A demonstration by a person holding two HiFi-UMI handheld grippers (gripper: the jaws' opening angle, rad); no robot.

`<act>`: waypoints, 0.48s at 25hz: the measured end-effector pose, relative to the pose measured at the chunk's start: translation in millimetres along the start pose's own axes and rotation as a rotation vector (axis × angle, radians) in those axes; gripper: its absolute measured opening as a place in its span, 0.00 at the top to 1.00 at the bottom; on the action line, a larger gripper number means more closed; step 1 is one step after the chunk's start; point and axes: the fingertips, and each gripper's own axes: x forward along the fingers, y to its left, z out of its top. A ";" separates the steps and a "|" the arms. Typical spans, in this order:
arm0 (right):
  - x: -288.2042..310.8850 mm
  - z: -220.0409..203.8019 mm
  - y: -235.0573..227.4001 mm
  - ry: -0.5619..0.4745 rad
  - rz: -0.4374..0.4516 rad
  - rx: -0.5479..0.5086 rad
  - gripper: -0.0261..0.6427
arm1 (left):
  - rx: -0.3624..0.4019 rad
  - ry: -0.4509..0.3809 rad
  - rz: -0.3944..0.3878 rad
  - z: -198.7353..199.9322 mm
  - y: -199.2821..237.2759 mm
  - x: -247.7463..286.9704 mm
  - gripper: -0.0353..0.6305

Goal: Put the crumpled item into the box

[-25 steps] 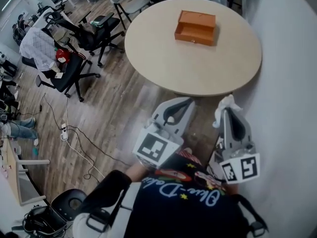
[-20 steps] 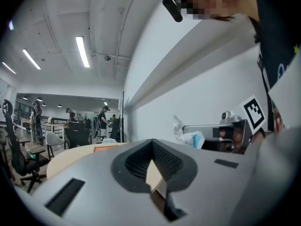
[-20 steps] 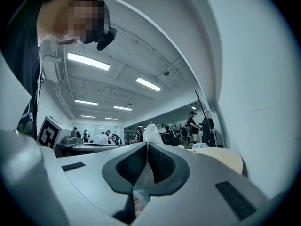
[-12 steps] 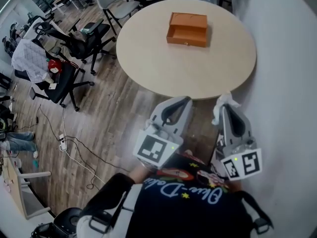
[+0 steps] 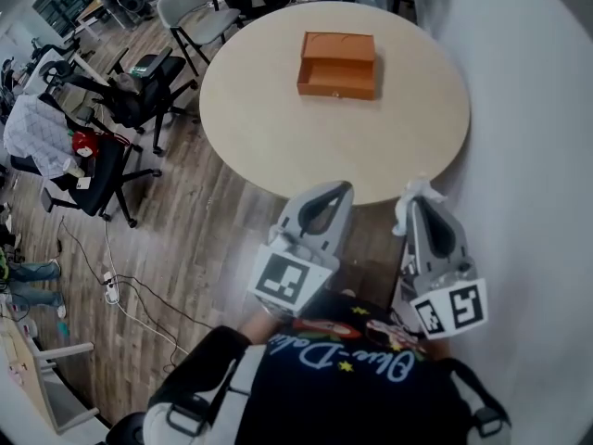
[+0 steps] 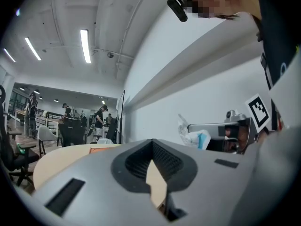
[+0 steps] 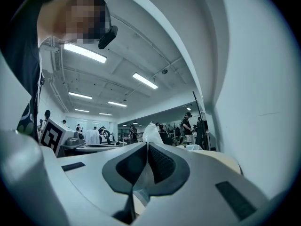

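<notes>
An open orange box sits on the far part of a round beige table; it also shows small in the left gripper view as the box. My right gripper is at the table's near edge, shut on a white crumpled item that sticks out past its tips. In the right gripper view the item rises between the closed jaws of the right gripper. My left gripper hangs beside it, shut and holding nothing. The box is well ahead of both grippers.
A plain grey wall runs close along the right of the table. Office chairs stand left of the table and one chair behind it. Cables lie on the wooden floor to the left.
The table and box have shifted left and nearer in the head view. Both grippers now sit at the table's near edge, and the right one still holds the crumpled item.
</notes>
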 end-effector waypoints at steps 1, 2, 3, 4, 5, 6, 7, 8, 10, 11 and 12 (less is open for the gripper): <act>5.6 0.0 -1.2 0.003 -0.003 0.001 0.95 | -0.005 0.005 -0.002 -1.4 5.0 3.0 0.96; 11.5 -0.3 -2.6 0.006 -0.006 0.006 0.95 | -0.010 0.010 -0.004 -3.2 9.9 6.4 0.96; 17.8 -0.2 -3.6 0.009 -0.008 0.016 0.95 | -0.014 0.014 -0.006 -4.6 14.7 10.0 0.96; 24.3 0.3 -4.4 0.011 -0.010 0.025 0.95 | -0.015 0.017 -0.008 -5.6 19.5 13.5 0.96; 30.9 0.3 -5.7 0.012 -0.011 0.028 0.95 | -0.016 0.019 -0.010 -6.4 24.8 16.9 0.96; 37.8 -0.5 -7.8 0.012 -0.012 0.025 0.95 | -0.017 0.021 -0.011 -7.0 30.8 20.5 0.96; 45.1 -1.3 -10.5 0.011 -0.013 0.015 0.95 | -0.018 0.022 -0.011 -7.5 37.3 24.3 0.96; 52.4 -1.6 -13.0 0.011 -0.014 0.003 0.95 | -0.020 0.022 -0.011 -7.8 44.0 28.2 0.96; 65.4 -1.7 -15.9 0.011 -0.016 -0.006 0.95 | -0.023 0.020 -0.015 -6.9 56.3 35.0 0.96; 71.8 -0.9 -16.6 0.011 -0.017 -0.009 0.95 | -0.024 0.017 -0.017 -5.6 62.4 38.4 0.96; 78.7 0.5 -17.4 0.010 -0.018 -0.014 0.95 | -0.024 0.013 -0.019 -3.8 68.7 42.0 0.96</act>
